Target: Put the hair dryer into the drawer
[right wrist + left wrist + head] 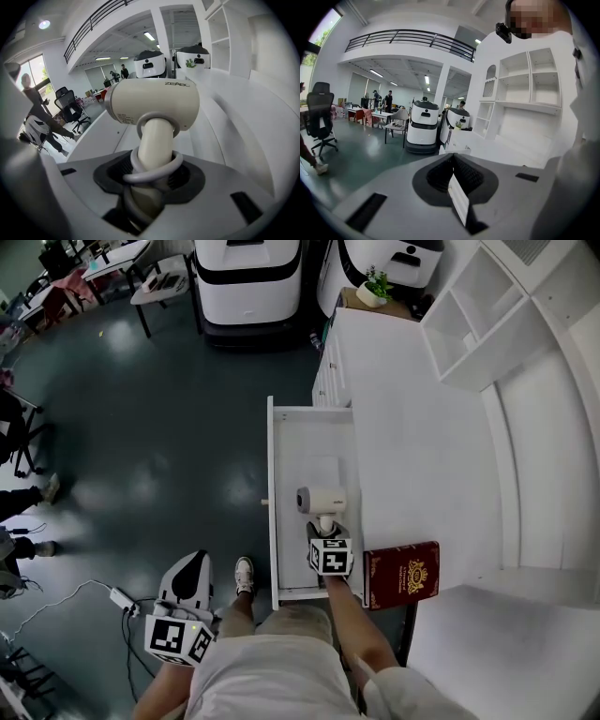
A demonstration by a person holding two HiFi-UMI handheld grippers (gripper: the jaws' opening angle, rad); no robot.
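Note:
A cream hair dryer [321, 498] with a grey cord wound round its handle hangs over the open white drawer [273, 493], head toward the drawer's front panel. My right gripper [325, 532] is shut on the handle. In the right gripper view the hair dryer [152, 103] fills the middle, and the right gripper [150, 185] clamps its handle and cord, with the drawer's inside behind. My left gripper [190, 568] hangs low at the left over the dark floor, away from the drawer. The left gripper [454, 185] has its jaws together with nothing held.
A red book [401, 574] lies on the white countertop [412, 446] right of the drawer. White shelves [487, 315] stand at the back right, with a potted plant [373, 287] and two white machines [248, 282] beyond. A cable and adapter [122, 596] lie on the floor.

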